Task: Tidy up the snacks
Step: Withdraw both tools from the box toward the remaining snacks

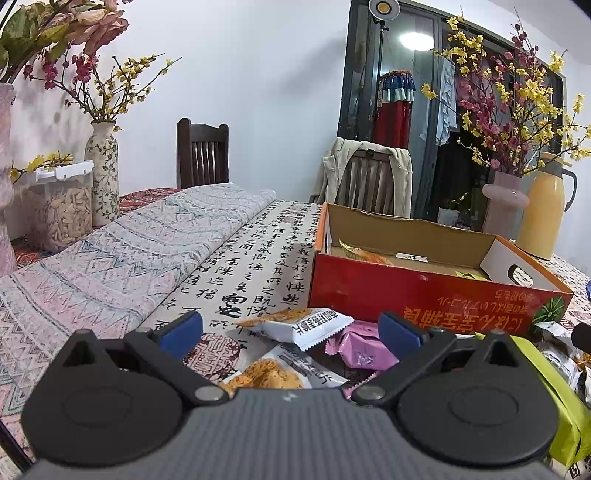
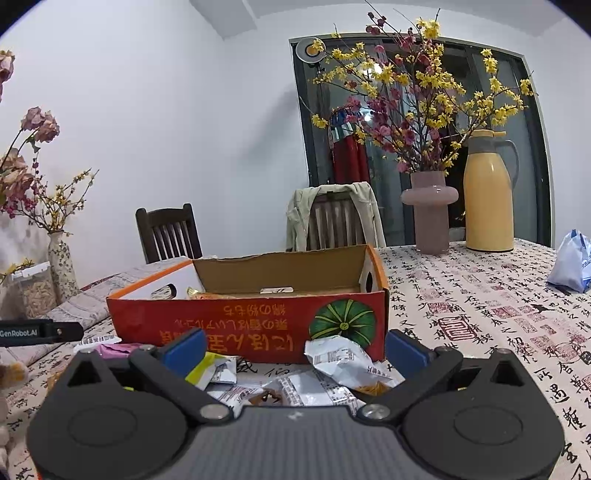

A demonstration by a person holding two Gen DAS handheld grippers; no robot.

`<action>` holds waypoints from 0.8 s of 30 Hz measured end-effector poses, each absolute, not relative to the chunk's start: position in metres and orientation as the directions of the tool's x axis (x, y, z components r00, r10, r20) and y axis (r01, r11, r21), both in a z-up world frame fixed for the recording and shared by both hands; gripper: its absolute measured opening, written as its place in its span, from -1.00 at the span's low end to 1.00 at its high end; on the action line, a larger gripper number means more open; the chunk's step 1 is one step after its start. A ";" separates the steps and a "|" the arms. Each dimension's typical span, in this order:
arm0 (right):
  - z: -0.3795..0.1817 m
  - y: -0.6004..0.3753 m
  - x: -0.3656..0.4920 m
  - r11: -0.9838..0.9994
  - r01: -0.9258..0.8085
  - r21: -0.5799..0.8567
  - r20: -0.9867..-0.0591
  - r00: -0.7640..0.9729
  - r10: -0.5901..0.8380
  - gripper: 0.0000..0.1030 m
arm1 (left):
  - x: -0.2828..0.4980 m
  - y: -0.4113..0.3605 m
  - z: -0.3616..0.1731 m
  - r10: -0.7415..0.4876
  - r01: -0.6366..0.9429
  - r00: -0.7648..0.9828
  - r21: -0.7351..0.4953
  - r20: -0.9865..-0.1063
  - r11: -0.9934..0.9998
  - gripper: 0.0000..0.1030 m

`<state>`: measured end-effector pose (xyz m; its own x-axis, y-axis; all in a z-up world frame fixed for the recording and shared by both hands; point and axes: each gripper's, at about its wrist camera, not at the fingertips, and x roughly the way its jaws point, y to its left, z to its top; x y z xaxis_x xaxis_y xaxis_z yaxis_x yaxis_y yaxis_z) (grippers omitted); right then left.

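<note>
light: bright, even indoor | source: round lamp (image 1: 384, 6) | shadows: soft | edges: fisheye bend, dark corners

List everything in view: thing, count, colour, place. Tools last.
cardboard box: 1, red-orange, open, table centre, a few packets inside
snack packets: several loose, white, pink, yellow-green, in front of the box
tablecloth: 1, cream with black calligraphy
folded cloth: 1, pale patterned, left of the box
thermos: 1, yellow, far right
pink vase: 1, flowering branches, beside the thermos
floral vase: 1, white, far left
clear container: 1, white lid, far left
blue bag: 1, right edge
chairs: 2, dark wood, one draped with a jacket
left tool: 1, open, over packets
right tool: 1, open, over packets
</note>
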<state>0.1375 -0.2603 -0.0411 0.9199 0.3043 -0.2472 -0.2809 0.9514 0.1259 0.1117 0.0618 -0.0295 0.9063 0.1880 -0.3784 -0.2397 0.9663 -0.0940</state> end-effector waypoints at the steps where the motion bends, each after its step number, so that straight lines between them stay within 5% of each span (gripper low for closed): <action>1: -0.041 -0.261 0.138 0.951 -0.282 0.128 -0.248 0.919 0.306 1.00 | 0.112 0.062 -0.030 0.187 -0.239 0.906 -0.095 -0.378 0.966 1.00; 18: -0.032 -0.264 0.120 0.962 -0.253 0.104 -0.232 0.934 0.271 1.00 | 0.111 0.063 -0.031 0.179 -0.233 0.908 -0.102 -0.380 0.967 1.00; 24: -0.031 -0.283 0.104 0.972 -0.219 0.087 -0.293 0.927 0.235 1.00 | 0.111 0.063 -0.031 0.179 -0.233 0.907 -0.103 -0.380 0.967 1.00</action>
<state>0.1039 -0.2826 -0.0309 0.9268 0.2354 -0.2926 -0.2194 0.9718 0.0868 0.1112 0.0633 -0.0309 0.9074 0.1786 -0.3804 -0.2334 0.9669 -0.1030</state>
